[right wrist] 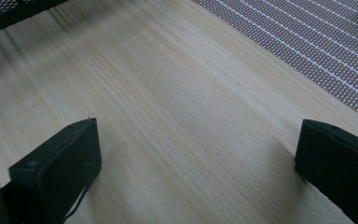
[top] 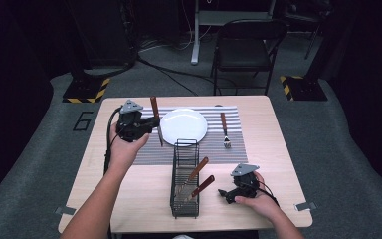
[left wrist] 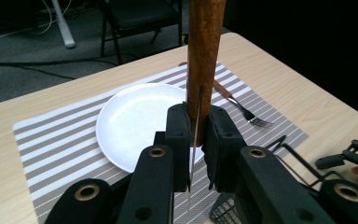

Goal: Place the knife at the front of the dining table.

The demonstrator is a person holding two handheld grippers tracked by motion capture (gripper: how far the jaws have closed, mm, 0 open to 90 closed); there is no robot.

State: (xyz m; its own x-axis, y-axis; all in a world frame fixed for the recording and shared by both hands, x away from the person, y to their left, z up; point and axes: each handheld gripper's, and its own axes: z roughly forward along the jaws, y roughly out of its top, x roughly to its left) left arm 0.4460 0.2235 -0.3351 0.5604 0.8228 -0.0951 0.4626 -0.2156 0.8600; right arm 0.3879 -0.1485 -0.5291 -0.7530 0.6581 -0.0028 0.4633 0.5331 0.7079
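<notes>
From the high view I see my left gripper (top: 151,123) at the left edge of the striped placemat (top: 229,149), clenched on a wooden-handled knife (top: 156,119) just beside the white plate (top: 183,125). A fork (top: 224,130) lies on the mat right of the plate; my right gripper (top: 225,194) sits near the black wire caddy (top: 185,181)

Left gripper view: jaws pinch the knife (left wrist: 200,79), handle upward

Right gripper view: jaws spread wide, empty, over bare table (right wrist: 177,107)
</notes>
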